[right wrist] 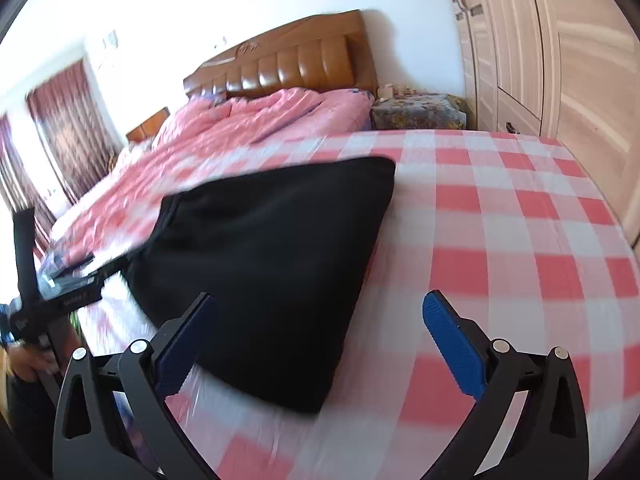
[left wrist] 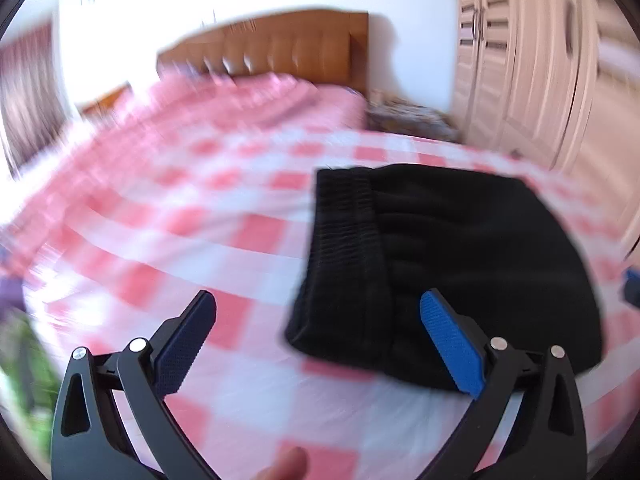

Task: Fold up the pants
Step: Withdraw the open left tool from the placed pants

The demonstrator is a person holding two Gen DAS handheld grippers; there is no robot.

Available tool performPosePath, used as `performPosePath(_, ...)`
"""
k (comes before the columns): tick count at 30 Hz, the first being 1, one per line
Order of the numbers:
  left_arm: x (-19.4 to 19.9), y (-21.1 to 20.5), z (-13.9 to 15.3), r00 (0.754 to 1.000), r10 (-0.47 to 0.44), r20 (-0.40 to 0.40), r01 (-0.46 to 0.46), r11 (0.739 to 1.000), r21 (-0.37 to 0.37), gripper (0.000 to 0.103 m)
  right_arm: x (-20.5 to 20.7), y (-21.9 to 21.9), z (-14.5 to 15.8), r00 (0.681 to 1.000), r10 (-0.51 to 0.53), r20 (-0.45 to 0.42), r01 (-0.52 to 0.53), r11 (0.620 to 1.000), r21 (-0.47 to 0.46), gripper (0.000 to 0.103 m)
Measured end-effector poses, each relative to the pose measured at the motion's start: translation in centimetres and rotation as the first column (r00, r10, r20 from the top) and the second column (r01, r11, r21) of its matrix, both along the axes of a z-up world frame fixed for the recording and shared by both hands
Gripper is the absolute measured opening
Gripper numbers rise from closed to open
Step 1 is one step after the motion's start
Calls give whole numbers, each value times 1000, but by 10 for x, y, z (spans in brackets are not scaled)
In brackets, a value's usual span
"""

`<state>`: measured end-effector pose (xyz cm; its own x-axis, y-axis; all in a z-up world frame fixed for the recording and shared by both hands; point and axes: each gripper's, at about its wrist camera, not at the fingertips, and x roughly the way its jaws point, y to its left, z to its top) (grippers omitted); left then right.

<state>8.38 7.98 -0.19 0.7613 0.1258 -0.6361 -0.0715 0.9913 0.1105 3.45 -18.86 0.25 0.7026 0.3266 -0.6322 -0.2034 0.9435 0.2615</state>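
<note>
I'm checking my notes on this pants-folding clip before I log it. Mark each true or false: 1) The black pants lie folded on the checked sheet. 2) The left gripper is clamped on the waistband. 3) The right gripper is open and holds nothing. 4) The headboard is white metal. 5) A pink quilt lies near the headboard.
1) True: the black pants lie as a folded bundle on the checked sheet.
2) False: the left gripper is open, holding nothing.
3) True: the right gripper is open.
4) False: the headboard is brown and padded.
5) True: the pink quilt lies there.
</note>
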Motion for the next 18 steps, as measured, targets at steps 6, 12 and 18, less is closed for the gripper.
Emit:
performPosePath(6,-65,-45,-7,999,7,44,-15,984,176,102,-56,20,-16,1000,-9,-1,9,992,-125,99)
performPosePath(12,-85,-38,-31,994,-101,-42,94,986,-139,102,-93,31,-29,999,-22,25,27,977,-212,99)
performPosePath(18,-97,-52,-36,996,-86,-38,82,993,-79,102,-109,34,-24,989,-51,141,85,965,-249,99)
